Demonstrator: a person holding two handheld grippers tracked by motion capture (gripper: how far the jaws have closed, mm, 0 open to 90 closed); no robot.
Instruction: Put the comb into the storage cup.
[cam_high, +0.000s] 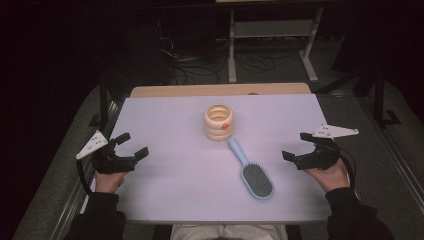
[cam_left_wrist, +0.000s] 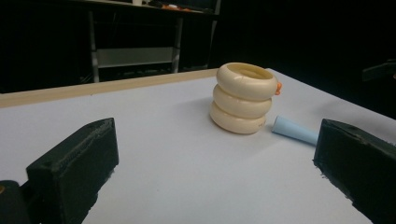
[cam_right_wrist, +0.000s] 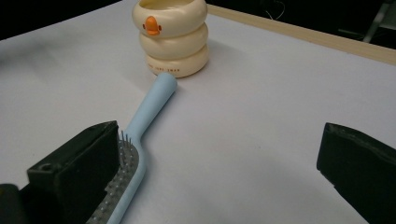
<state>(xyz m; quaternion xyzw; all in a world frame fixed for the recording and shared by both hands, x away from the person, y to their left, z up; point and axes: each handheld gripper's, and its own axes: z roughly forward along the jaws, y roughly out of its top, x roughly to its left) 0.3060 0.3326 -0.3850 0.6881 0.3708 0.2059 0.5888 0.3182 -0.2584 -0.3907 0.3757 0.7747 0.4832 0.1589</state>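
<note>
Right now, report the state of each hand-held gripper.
Left hand-held gripper: open, holding nothing.
Right hand-held gripper: open, holding nothing; the blue hairbrush lies loose on the table beside it.

A pale lilac surface (cam_high: 165, 195), with a strip of bare wood along its far edge. Near the middle stands a cream cup (cam_high: 219, 122) built like three stacked rings, upright. Just in front of it lies a light blue hairbrush (cam_high: 251, 172), bristles up, handle tip close beside the cup's base.
</note>
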